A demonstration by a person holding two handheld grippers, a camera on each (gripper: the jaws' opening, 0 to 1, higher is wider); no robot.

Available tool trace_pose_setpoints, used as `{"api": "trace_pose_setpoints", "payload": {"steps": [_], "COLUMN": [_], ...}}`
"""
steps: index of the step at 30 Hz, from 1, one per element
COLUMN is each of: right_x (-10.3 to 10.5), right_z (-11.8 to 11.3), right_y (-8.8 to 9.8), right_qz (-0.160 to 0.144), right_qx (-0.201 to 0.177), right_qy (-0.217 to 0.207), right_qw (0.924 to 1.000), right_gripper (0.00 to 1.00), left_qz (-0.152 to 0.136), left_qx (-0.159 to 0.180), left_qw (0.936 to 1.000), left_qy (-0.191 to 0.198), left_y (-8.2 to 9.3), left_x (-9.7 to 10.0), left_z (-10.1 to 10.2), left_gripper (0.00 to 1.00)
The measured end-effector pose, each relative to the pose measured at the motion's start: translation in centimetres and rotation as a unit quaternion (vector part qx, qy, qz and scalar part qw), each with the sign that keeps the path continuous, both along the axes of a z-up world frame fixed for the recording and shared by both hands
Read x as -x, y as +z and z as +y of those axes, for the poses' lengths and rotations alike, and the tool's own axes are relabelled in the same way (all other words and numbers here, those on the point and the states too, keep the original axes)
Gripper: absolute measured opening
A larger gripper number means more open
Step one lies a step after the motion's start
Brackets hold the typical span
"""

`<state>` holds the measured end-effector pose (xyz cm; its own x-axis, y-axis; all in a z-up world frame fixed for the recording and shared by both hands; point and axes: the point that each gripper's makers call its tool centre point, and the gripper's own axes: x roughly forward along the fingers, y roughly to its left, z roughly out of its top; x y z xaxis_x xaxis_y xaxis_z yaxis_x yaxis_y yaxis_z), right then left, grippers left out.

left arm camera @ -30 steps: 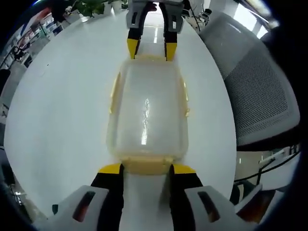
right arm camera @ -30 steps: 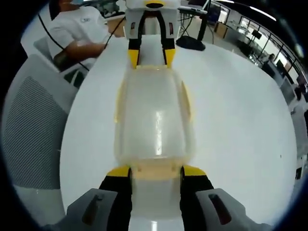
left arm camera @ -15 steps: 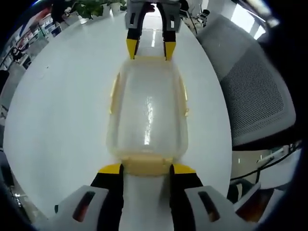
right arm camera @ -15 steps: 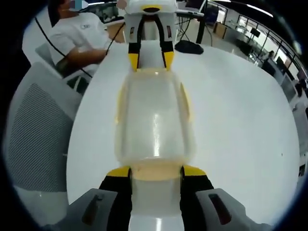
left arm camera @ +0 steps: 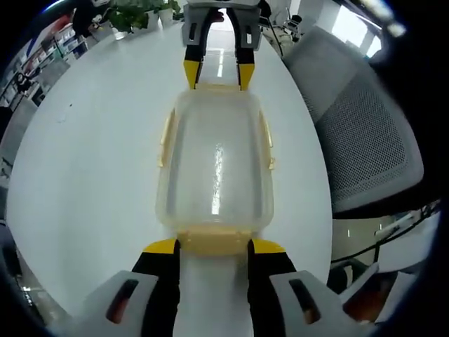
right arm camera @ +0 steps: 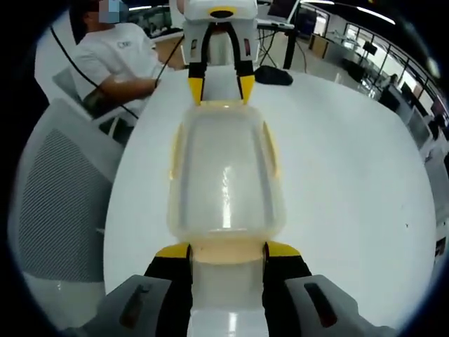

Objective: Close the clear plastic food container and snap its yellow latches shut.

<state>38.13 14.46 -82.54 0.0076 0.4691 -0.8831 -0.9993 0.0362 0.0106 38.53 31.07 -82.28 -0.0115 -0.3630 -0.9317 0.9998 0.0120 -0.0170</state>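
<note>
Glossy white table (left arm camera: 84, 175); grey mesh chair (left arm camera: 365, 133) alongside

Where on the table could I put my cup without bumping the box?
The white table is bare along both long sides of the clear box: a wide patch away from the grey chair, a narrower strip between box and chair. The box's two short ends are crowded, with the left gripper at one and the right gripper at the other.
</note>
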Motion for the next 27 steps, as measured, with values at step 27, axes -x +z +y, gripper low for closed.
{"api": "trace_pose_setpoints", "payload": {"steps": [27], "right_x": [-1.6], "right_z": [-0.1], "right_y": [4.2], "right_qz": [-0.013], "right_qx": [-0.012], "right_qy": [-0.010], "right_qw": [0.9998], "right_gripper": [0.37], "left_qz": [-0.019], "left_qx": [0.000], "left_qw": [0.9998], "left_qy": [-0.006], "left_y": [4.0], "left_x": [-1.9], "left_z": [-0.1], "left_gripper": [0.36]}}
